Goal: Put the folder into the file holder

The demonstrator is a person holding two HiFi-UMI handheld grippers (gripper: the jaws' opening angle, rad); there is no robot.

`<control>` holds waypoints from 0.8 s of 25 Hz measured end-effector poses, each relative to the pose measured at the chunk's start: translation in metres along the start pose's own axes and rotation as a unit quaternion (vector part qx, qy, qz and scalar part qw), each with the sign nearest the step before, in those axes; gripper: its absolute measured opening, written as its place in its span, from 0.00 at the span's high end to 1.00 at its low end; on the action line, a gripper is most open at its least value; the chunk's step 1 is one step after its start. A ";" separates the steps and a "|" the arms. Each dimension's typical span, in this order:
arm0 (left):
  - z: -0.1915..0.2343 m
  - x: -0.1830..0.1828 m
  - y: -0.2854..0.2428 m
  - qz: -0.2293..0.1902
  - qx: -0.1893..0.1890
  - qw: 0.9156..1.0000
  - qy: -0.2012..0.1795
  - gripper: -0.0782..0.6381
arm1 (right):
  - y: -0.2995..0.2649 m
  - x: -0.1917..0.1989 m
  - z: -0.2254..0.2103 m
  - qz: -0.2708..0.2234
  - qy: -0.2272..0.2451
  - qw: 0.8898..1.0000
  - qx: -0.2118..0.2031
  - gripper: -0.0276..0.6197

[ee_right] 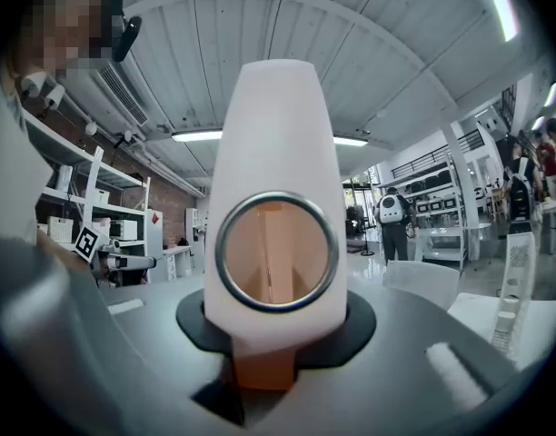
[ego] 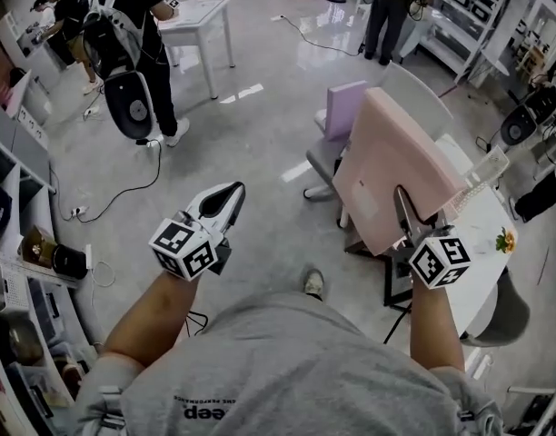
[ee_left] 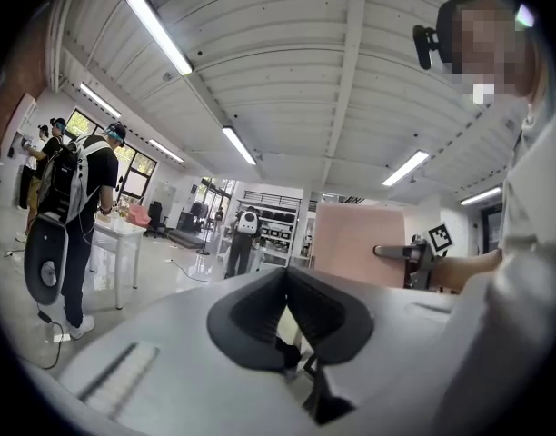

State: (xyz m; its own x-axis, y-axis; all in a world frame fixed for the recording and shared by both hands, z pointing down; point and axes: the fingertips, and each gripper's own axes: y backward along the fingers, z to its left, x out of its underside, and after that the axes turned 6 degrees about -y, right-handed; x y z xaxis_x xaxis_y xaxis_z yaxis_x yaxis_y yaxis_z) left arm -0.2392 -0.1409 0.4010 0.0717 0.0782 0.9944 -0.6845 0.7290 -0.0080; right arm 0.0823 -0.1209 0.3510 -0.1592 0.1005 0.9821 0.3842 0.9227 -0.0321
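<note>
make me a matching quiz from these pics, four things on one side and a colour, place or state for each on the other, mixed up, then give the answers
Things:
1 folder
2 left hand-held gripper
3 chair
4 white desk

Matches:
a lilac
b clamped in the right hand-held gripper
c nothing between its jaws
d beside the standing person with a backpack

Pairs: 1-b; 2-c; 3-a; 4-d
</note>
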 end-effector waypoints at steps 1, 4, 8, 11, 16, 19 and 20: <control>0.005 -0.002 -0.016 -0.001 -0.008 1.000 -0.002 0.81 | -0.014 -0.004 -0.014 -0.001 -0.001 1.000 -0.008 0.77; 0.026 -0.009 -0.062 -0.010 -0.037 0.999 0.000 0.81 | -0.061 -0.012 -0.050 0.001 -0.003 0.999 -0.038 0.77; 0.043 -0.015 -0.123 -0.015 -0.065 0.998 0.006 0.81 | -0.120 -0.025 -0.096 0.012 -0.003 0.997 -0.073 0.77; 0.049 -0.016 -0.166 -0.011 -0.074 0.997 0.005 0.81 | -0.152 -0.038 -0.131 0.012 -0.006 0.996 -0.087 0.77; 0.080 -0.014 -0.196 -0.002 -0.076 0.997 0.009 0.81 | -0.193 -0.041 -0.147 0.013 -0.014 0.996 -0.088 0.77; 0.107 -0.017 -0.208 -0.008 -0.067 0.998 0.013 0.81 | -0.216 -0.038 -0.145 0.012 -0.014 0.997 -0.075 0.77; 0.115 -0.020 -0.213 -0.010 -0.060 0.998 0.012 0.81 | -0.223 -0.038 -0.143 0.012 -0.014 0.997 -0.069 0.77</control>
State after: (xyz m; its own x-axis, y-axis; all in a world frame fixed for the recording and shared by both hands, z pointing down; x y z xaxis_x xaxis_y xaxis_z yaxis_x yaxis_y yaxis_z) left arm -0.1783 -0.3760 0.3953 0.1039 0.0781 0.9915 -0.5909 0.8067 -0.0016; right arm 0.1330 -0.3834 0.3477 -0.1729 0.1329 0.9759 0.5089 0.8604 -0.0271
